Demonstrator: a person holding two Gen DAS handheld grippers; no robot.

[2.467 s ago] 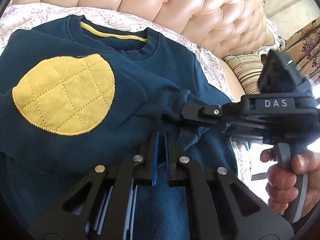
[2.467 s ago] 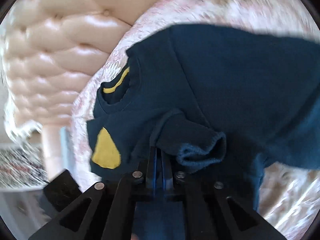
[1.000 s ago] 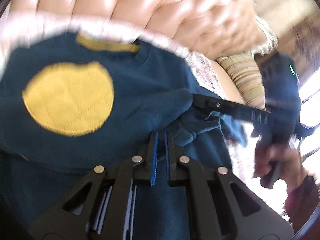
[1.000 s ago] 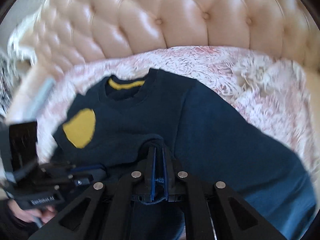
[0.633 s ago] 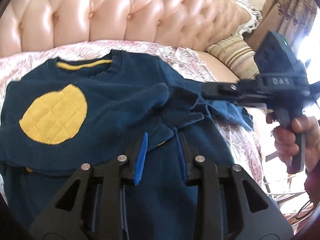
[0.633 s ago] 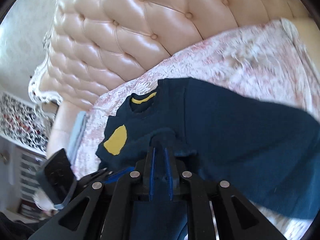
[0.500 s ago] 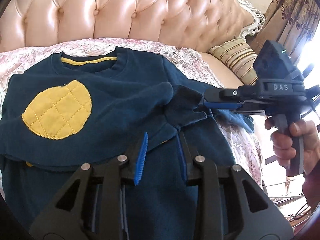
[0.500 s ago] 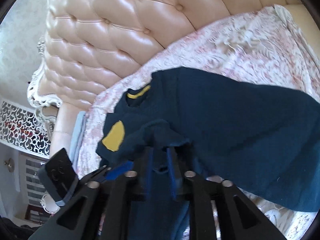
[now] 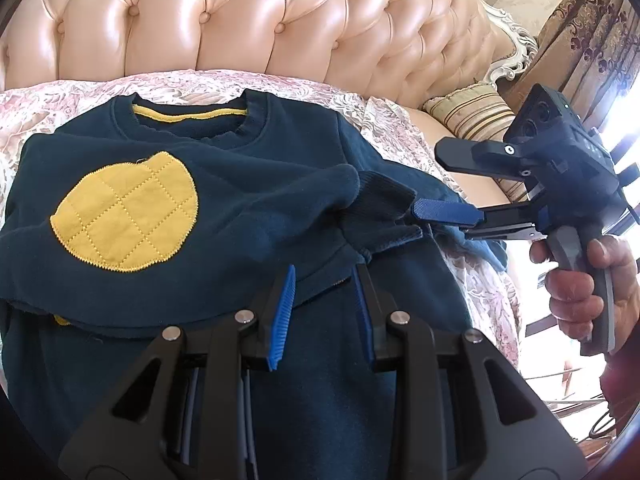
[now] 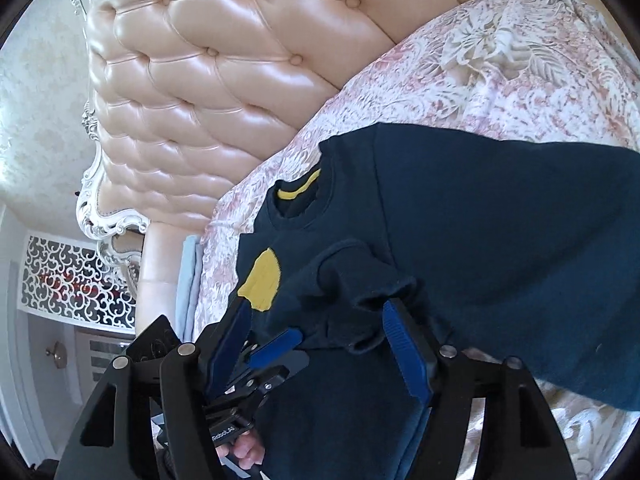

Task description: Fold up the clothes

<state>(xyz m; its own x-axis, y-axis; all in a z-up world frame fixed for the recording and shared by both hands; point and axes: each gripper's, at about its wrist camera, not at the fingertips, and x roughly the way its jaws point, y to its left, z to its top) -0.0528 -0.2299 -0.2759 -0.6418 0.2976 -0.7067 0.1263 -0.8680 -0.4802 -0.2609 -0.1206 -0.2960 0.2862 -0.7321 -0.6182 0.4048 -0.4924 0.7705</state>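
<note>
Sweater, dark blue, lies face up on the pink flowery bed cover, neck hole up near the puffy headboard. Has one sleeve laid across the chest, yellow round patch on top. Ends in a cuff close to the far edge of the body. Looks laid that way to make the sweater narrow and neat, a step in folding.

Left gripper: fingers spread apart, holding nothing, floating just above the bottom edge of that sleeve. Right gripper: fingers spread wide too, one blue pad right by the cuff, maybe touching it, but not pinching. Held by a hand out past the side of the bed.

Seems like both tools are let go so the sleeve can rest flat by itself and not get tugged out of place.

Other sleeve lies stretched out to the side on the bed cover. Probably needs folding in the same way, though hard to be sure from here.
</note>
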